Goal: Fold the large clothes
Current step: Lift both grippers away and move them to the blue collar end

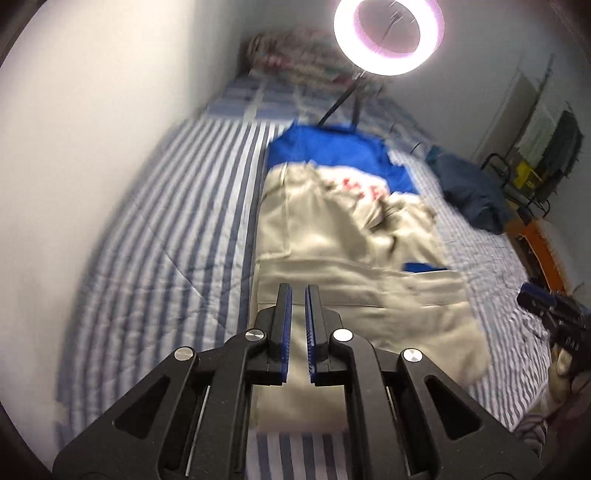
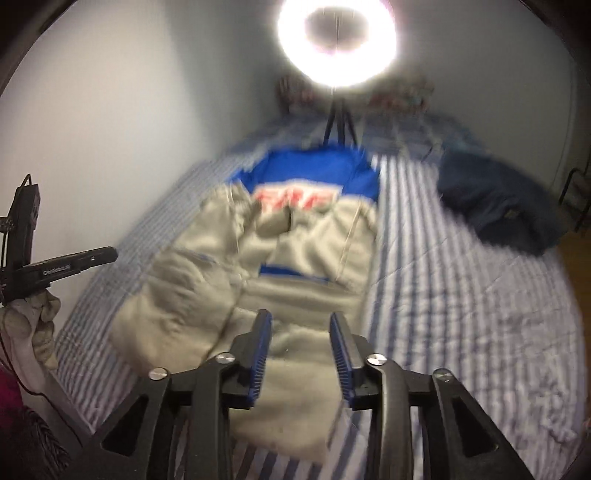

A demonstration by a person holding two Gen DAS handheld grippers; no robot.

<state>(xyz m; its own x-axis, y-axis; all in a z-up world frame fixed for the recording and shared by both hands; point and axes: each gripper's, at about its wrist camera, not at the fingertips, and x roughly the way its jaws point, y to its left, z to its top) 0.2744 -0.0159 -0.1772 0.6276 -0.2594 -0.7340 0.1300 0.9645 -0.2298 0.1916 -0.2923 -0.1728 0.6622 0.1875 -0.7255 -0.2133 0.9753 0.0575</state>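
A bed [image 1: 155,229] fills the room's corner against a pale wall [image 1: 92,92], its cover striped blue and white. Lengthwise on it lies a large beige and blue sweatshirt [image 1: 332,236], blue at the far end, with blurred red lettering where the colours meet and a narrow blue band lower down; the beige part is rumpled and partly folded over on itself, its near hem reaching toward the bed's near edge. To its right, well apart, a dark blue garment [image 1: 472,195] sits in a heap on the stripes. At the far end a patterned bundle of bedding [image 1: 295,55] rests against the wall, and in front of it a glowing ring light [image 1: 388,35] stands on a tripod whose legs touch down just beyond the sweatshirt's blue end. Off the bed's right side are a dark chair frame [image 1: 502,166] and an orange edge of furniture [image 1: 543,254].

The left gripper [image 1: 298,291] hovers over the near beige hem with its jaws nearly together and nothing between them. The right gripper [image 2: 300,321] hangs over the same end with its jaws apart, empty. Both views are motion-blurred.
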